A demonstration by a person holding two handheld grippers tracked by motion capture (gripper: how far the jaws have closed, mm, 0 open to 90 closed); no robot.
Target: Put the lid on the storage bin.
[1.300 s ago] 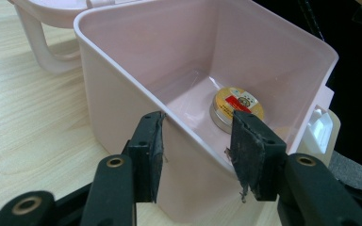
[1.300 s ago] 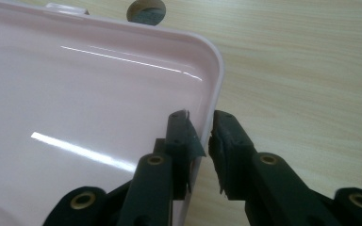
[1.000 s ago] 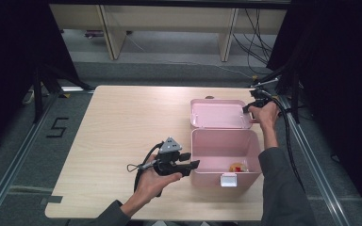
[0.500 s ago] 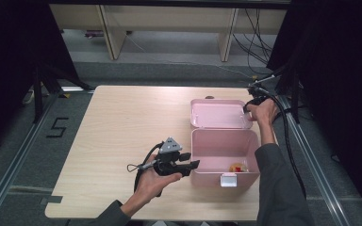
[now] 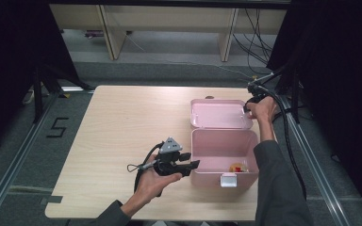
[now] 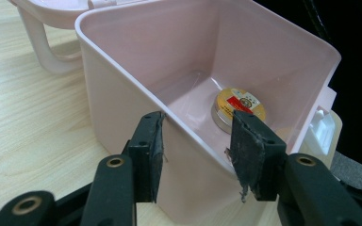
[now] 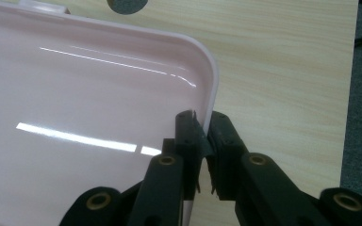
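Now my left gripper clamps the box wall; my right gripper, just closing, pinches the lid rim behind the box. Swung carelessly, the lid could slip free.

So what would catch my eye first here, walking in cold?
Probably the pink box at the table's right, its lid thrown open flat behind it. The left gripper straddles the box's wall, the right gripper pinches the lid's rim, and a small round tin lies inside.
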